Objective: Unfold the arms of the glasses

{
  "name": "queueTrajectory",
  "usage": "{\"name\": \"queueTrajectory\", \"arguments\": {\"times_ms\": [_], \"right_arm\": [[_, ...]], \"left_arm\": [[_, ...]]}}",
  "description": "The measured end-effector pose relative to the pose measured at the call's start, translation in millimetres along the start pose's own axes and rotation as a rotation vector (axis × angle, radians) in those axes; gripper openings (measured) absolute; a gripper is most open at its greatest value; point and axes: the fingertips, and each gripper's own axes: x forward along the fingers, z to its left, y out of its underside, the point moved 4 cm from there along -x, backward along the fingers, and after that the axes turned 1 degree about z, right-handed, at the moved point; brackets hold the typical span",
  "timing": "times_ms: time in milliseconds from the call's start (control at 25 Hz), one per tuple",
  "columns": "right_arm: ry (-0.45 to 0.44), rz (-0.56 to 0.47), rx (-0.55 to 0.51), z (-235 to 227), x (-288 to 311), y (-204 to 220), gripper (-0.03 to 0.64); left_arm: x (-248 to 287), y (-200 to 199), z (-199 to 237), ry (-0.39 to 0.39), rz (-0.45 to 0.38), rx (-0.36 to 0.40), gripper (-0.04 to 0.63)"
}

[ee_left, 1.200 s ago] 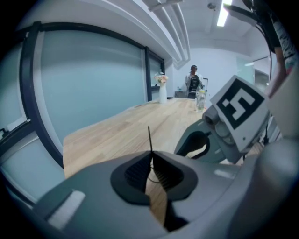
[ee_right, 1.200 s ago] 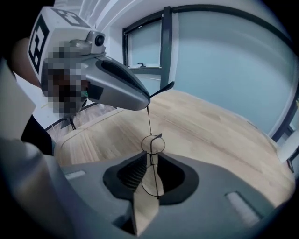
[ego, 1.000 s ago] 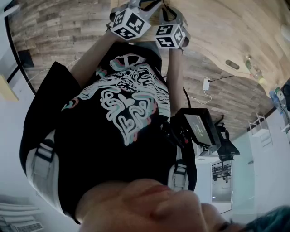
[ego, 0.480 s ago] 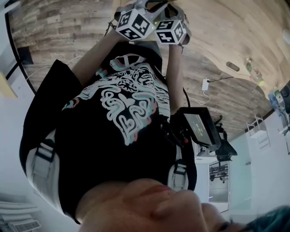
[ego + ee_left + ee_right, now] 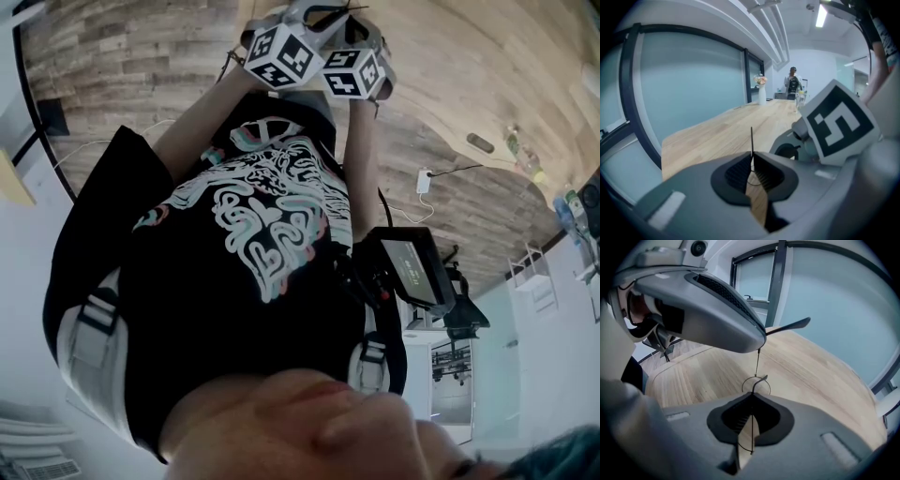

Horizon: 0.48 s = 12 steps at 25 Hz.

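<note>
Thin black wire-frame glasses hang between my two grippers above the light wooden table. My right gripper is shut on the wire rim, with a round lens ring just past its jaws. My left gripper is shut on another thin black part of the glasses, which sticks up from its jaws. In the right gripper view the left gripper hovers close above, and one dark arm tip pokes out beside it. In the head view both marker cubes sit side by side at the top.
The long table runs beside a glass wall. At its far end stand a vase of flowers and a person. The head view mostly shows a black printed shirt, a screen unit at the waist and a plug with cable on the wood floor.
The two marker cubes have drawn closer together and shifted slightly. Both grippers stay shut on the glasses.
</note>
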Motion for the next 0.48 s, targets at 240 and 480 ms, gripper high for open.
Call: {"name": "queueTrajectory", "arguments": {"times_ms": [240,480], "right_arm": [[0.0,-0.07,0.046,-5,-3,-7,0.006],[0.047,-0.174,0.118,-17,-48,-14,0.006]], "left_arm": [[-2,7,13,-0.017,0.006,-0.013,0.003],[-17,-4,17,-0.038,0.008,-0.031,0.003]]}}
